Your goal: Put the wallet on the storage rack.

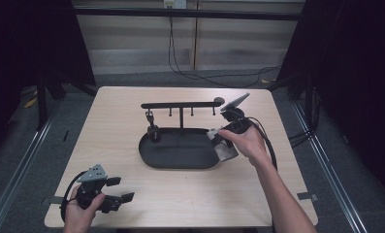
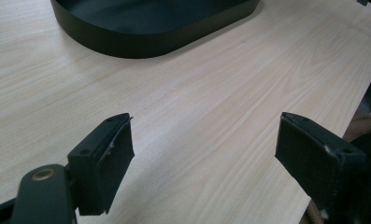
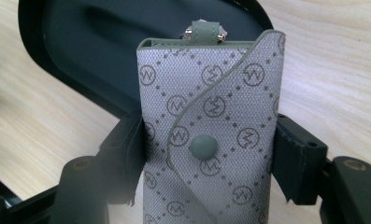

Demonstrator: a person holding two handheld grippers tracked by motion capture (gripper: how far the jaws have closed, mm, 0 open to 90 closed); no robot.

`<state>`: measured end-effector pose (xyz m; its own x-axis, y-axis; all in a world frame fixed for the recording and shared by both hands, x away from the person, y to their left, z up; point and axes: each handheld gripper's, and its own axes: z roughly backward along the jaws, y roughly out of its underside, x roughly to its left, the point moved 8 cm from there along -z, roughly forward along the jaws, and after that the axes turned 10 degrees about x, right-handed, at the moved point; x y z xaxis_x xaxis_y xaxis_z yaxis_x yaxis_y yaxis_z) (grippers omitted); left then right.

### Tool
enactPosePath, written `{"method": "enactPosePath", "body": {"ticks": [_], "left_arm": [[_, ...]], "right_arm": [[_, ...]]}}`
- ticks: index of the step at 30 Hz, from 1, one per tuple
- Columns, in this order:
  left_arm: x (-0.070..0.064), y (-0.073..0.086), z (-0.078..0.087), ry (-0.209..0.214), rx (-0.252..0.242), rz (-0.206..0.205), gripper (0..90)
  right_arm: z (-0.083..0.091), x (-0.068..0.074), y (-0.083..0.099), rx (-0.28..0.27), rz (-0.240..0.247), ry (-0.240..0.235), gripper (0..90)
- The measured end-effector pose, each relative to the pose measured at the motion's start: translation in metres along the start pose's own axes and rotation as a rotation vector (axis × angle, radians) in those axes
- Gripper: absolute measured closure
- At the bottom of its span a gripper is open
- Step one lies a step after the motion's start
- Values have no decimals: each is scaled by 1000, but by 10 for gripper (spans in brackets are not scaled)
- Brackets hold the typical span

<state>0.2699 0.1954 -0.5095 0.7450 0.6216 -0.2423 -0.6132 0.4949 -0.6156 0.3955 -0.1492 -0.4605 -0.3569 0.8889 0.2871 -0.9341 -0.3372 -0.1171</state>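
A grey key pouch (image 3: pixel 220 93) with a printed monogram pattern and a round snap sits upright between the jaws of my right gripper (image 3: pixel 209 154), which is shut on its sides. In the high view my right gripper (image 1: pixel 222 140) holds the pouch (image 1: pixel 227 151) over the right end of a black oval tray (image 1: pixel 180 165). A black stand with a hook bar (image 1: pixel 180 105) rises from the tray's far side, and a small dark item (image 1: pixel 152 129) hangs from its left hook. My left gripper (image 1: pixel 121 189) rests open near the table's front left corner, with only bare wood between its pads (image 2: pixel 110 158).
The tray's rim (image 2: pixel 150 42) lies ahead of my left gripper, and its dark floor (image 3: pixel 94 42) lies behind the pouch. Light wood table (image 1: pixel 132 121) surrounds the tray. Cables (image 1: pixel 200 75) run on the floor beyond the far edge.
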Motion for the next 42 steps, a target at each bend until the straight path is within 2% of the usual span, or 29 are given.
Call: {"method": "enactPosePath", "body": {"ticks": [5, 15, 21, 29, 36, 42], "left_arm": [[0, 0, 0, 2, 1, -2, 189], [0, 1, -1, 4, 8, 2, 188], [0, 1, -1, 4, 9, 1, 188], [0, 1, -1, 7, 10, 0, 188], [0, 0, -2, 5, 10, 0, 188], [1, 0, -1, 4, 6, 2, 188]], "right_arm": [[-7, -1, -8, -46, -53, -41, 342], [-24, -10, -16, -100, -144, -100, 342], [-38, -10, -20, -113, -174, -128, 341], [-54, -9, -28, -140, -199, -148, 341], [-67, -6, -31, -131, -196, -157, 341], [-79, -7, -30, -112, -199, -142, 335]]}}
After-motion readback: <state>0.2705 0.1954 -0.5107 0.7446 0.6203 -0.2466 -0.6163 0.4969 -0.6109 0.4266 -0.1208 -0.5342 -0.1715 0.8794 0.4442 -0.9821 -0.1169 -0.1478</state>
